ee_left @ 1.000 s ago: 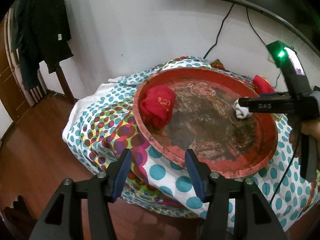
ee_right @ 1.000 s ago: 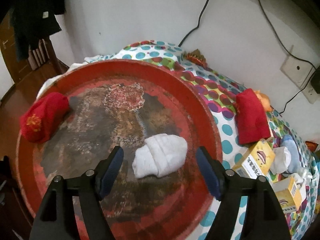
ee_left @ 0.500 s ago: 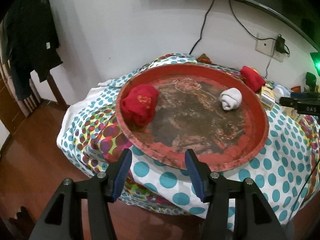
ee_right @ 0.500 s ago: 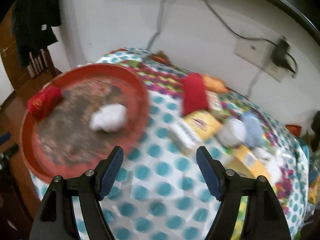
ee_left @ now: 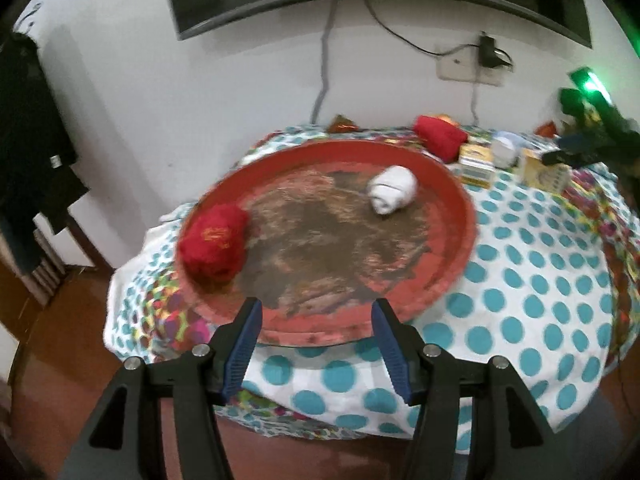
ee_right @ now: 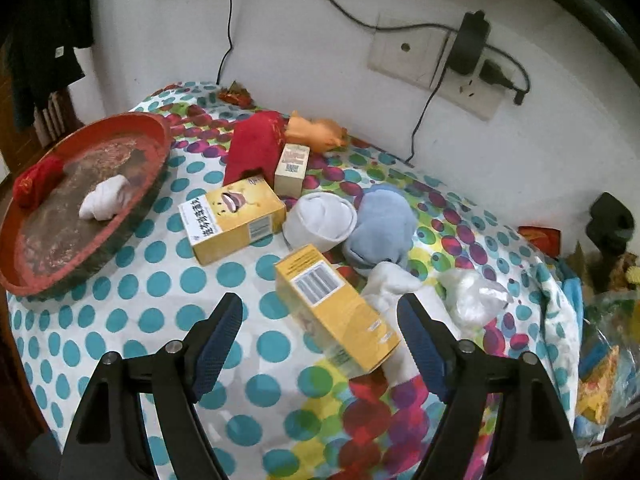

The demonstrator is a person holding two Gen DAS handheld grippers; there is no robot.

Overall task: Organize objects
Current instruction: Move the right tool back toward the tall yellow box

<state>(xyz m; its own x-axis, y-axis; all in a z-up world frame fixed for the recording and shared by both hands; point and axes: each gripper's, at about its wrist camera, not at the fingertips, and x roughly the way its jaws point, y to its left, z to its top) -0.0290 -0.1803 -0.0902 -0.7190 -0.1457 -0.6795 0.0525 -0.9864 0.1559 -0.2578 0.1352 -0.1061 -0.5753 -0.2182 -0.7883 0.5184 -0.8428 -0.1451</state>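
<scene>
The right gripper point(ee_right: 320, 340) hangs over the loose pile beside the red tray point(ee_right: 132, 216), its jaws just widened and empty, with a yellow box point(ee_right: 336, 312) lying between and beyond them, untouched. The tray already holds a rolled white sock point(ee_right: 104, 202) and a red bundle point(ee_right: 36, 184). This looks like the reach for the next item; the next move calls for lowering and closing on the box. The left gripper point(ee_left: 316, 344), jaws likewise just widened and empty, hovers at the tray's near rim.
</scene>
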